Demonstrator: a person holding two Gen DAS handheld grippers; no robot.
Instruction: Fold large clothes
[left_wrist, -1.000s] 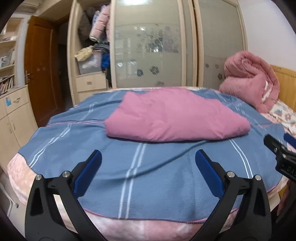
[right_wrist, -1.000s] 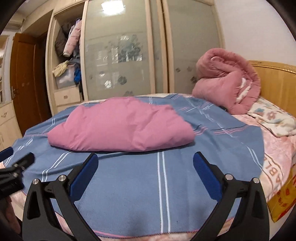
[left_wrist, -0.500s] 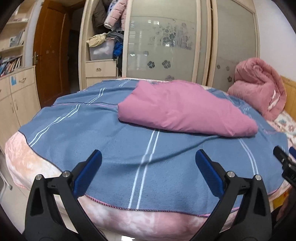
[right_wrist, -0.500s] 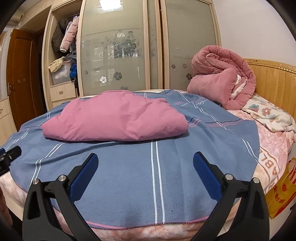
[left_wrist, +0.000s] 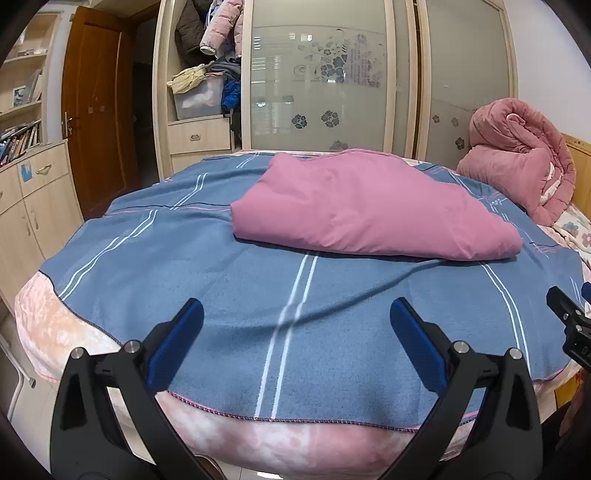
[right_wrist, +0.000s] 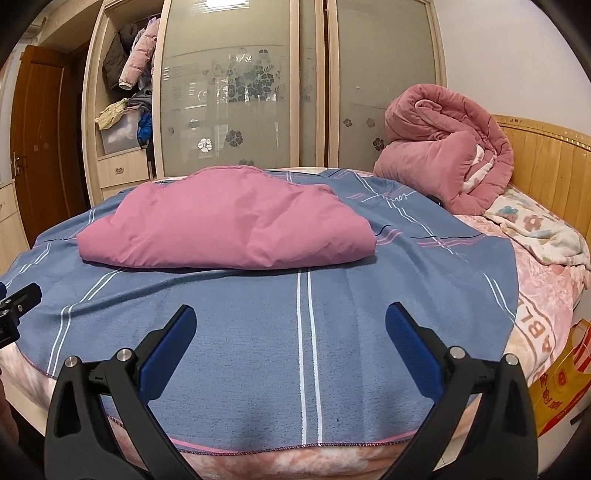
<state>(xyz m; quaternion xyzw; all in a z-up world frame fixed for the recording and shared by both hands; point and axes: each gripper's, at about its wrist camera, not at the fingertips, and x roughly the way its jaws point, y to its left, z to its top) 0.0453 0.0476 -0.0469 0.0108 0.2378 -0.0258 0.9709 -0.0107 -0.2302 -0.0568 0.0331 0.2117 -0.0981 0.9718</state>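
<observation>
A pink garment (left_wrist: 369, 206) lies folded into a thick bundle on the blue striped blanket (left_wrist: 207, 280) in the middle of the bed. It also shows in the right wrist view (right_wrist: 229, 225). My left gripper (left_wrist: 295, 314) is open and empty, above the bed's near edge and well short of the garment. My right gripper (right_wrist: 290, 317) is open and empty, also back near the front edge. The right gripper's tip shows at the right edge of the left wrist view (left_wrist: 569, 325). The left gripper's tip shows at the left edge of the right wrist view (right_wrist: 16, 306).
A rolled pink quilt (right_wrist: 447, 147) sits by the wooden headboard (right_wrist: 550, 166) at the right. A floral cloth (right_wrist: 539, 232) lies beside it. A wardrobe with glass sliding doors (left_wrist: 317, 81) stands behind the bed. Cabinets (left_wrist: 22, 206) and a brown door (left_wrist: 96, 110) are at left.
Both grippers have pulled back and lowered toward the bed's front edge. They stay open and empty. The pink garment has not moved.
</observation>
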